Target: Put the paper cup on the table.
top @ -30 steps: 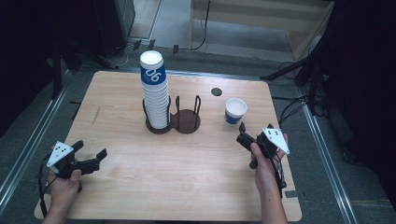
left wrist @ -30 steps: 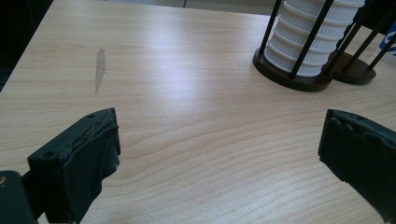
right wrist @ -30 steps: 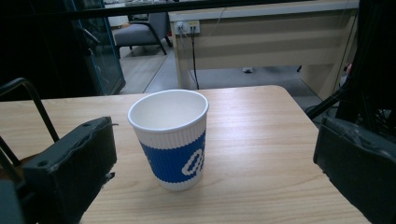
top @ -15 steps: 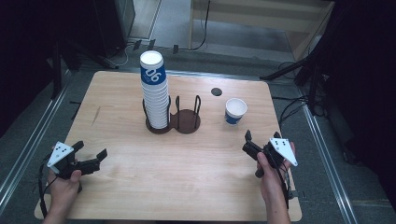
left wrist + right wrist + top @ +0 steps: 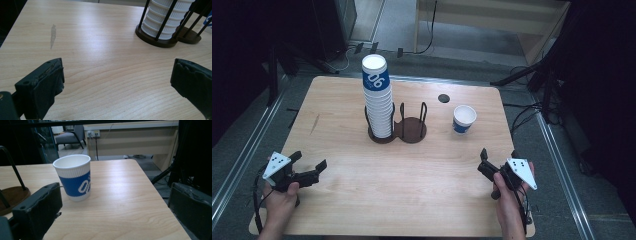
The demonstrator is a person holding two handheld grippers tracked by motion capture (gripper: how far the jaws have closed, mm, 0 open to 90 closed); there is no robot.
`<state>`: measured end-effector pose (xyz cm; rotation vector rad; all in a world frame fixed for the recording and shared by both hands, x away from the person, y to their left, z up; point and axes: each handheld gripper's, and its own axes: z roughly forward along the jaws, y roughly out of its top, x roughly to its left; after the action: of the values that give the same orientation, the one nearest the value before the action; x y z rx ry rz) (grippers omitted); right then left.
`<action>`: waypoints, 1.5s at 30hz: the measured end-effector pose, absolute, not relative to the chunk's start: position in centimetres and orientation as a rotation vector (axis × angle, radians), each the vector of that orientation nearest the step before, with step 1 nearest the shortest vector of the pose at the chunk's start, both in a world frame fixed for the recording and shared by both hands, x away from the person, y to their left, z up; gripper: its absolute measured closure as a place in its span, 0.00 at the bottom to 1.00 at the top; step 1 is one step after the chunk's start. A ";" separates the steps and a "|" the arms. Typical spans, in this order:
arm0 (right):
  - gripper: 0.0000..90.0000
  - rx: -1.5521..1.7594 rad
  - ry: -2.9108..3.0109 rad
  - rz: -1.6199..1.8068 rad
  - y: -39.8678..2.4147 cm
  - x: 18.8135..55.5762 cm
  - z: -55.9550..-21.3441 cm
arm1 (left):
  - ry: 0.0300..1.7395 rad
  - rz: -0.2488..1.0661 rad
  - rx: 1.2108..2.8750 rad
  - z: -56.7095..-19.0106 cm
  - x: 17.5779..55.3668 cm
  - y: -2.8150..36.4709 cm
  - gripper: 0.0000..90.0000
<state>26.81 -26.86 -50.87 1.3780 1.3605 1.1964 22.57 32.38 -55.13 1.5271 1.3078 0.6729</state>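
A single white paper cup with a blue band and white lettering (image 5: 464, 119) stands upright on the light wooden table (image 5: 362, 200), toward its far right part, with bare wood all around it. The right gripper (image 5: 498, 156) is held low near the table's near right edge, its jaws spread wide with nothing between them; in the right gripper view the same cup (image 5: 74, 177) stands ahead, closer to the left jaw, well apart from both.

To the cup's left sits a dark brown double cup holder with thin black wire uprights (image 5: 411, 129). Its left ring carries a tall stack of white ribbed paper cups topped by a blue-banded one (image 5: 377, 97); its right ring stands bare. A small black round disc (image 5: 443, 98) lies on the table beyond the cup, near the far edge.

The left gripper (image 5: 308, 162) rests at the near left corner, jaws likewise wide apart and holding nothing, pointing across the wood toward the holder. In the left gripper view a grey smear (image 5: 53, 35) marks the wood ahead, and the stack's base (image 5: 162, 22) shows at upper right.

Nothing lies between the right gripper and the single cup.
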 end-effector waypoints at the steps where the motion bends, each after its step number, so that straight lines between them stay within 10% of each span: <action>1: 0.00 1.378 1.362 1.188 -27.0 26.6 -51.1 | 1.308 0.673 1.527 -55.1 22.6 32.4 0.00; 45: 0.00 1.347 1.418 1.074 -28.6 22.1 -54.7 | 1.313 0.669 1.522 -55.1 22.6 32.4 0.00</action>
<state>22.07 -28.65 -54.72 1.3470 1.4176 1.0739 22.64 32.36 -55.10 1.5221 1.3130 0.6688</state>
